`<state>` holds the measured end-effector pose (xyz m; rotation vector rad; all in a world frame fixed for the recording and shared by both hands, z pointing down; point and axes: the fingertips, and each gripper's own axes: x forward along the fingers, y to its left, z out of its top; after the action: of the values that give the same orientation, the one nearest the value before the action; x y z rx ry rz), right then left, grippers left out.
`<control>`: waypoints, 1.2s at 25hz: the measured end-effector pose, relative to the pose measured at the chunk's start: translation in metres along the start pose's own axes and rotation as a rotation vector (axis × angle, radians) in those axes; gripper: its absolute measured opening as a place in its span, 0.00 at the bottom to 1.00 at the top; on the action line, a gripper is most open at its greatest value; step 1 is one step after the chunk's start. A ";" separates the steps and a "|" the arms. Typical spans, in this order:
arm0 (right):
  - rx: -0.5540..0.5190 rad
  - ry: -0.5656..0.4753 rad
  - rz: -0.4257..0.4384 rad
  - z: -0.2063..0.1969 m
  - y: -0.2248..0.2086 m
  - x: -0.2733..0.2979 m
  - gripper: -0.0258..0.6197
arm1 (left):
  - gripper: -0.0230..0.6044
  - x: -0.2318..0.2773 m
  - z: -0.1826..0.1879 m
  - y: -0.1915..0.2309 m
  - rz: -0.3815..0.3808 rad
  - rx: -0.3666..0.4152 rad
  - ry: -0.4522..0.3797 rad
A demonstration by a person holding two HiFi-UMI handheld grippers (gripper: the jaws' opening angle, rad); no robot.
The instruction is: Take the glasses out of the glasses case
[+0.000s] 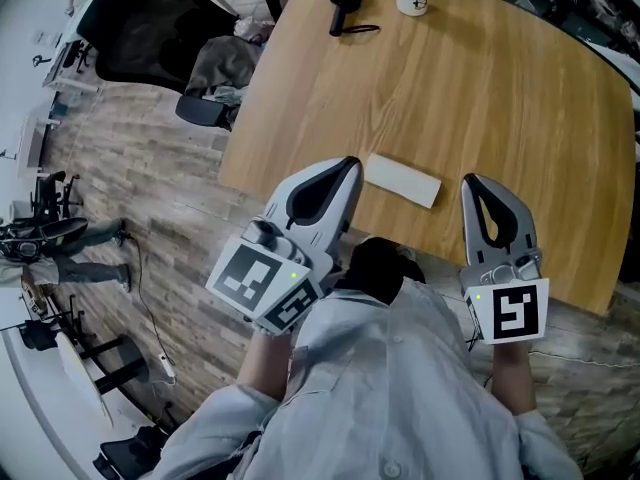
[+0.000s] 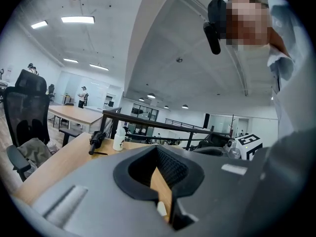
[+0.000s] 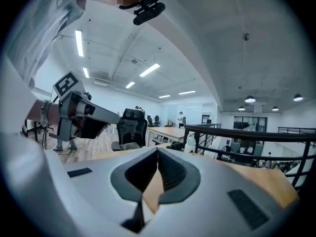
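Head view: case [image 1: 402, 180] lies at the table's [image 1: 450, 78] near edge between left tool [image 1: 349, 165] and right tool [image 1: 470, 181], both pressed together, empty; I'd spread them before steadying it.

You are in an open-plan office. Your wooden table [image 1: 450, 98] stands on a plank floor [image 1: 130, 168] beside a black mesh office chair [image 1: 150, 28]. More long desks [image 2: 74, 113] stand further off, strip lights [image 2: 77, 19] line the bare concrete ceiling [image 2: 163, 58], and a dark railing [image 3: 247, 135] runs behind the table.
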<state>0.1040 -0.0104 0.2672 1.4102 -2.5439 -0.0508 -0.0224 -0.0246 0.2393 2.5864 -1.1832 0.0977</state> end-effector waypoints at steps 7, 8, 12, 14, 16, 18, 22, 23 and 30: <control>-0.011 0.044 -0.039 -0.006 -0.002 0.008 0.04 | 0.04 0.013 -0.006 0.008 -0.060 -0.021 0.041; -0.008 0.055 -0.045 -0.007 -0.002 0.010 0.04 | 0.04 0.016 -0.009 0.010 -0.070 -0.019 0.051; -0.009 0.091 -0.061 -0.015 0.002 0.017 0.04 | 0.04 0.023 -0.023 0.021 -0.094 -0.023 0.098; -0.006 0.101 -0.068 -0.018 0.005 0.020 0.04 | 0.04 0.025 -0.034 0.028 -0.101 -0.027 0.126; 0.010 0.117 -0.084 -0.022 0.005 0.021 0.04 | 0.04 0.028 -0.047 0.036 -0.099 -0.018 0.166; 0.014 0.135 -0.097 -0.027 0.007 0.021 0.04 | 0.04 0.030 -0.062 0.044 -0.091 -0.004 0.210; 0.013 0.167 -0.097 -0.038 0.017 0.028 0.04 | 0.04 0.029 -0.089 0.062 -0.086 -0.021 0.278; 0.013 0.183 -0.099 -0.042 0.017 0.029 0.04 | 0.04 0.031 -0.096 0.066 -0.086 -0.028 0.292; -0.016 0.279 -0.107 -0.068 0.021 0.040 0.04 | 0.04 0.040 -0.150 0.084 -0.094 -0.037 0.414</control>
<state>0.0809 -0.0277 0.3433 1.4348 -2.2385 0.1005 -0.0497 -0.0615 0.4093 2.4223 -0.9005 0.5548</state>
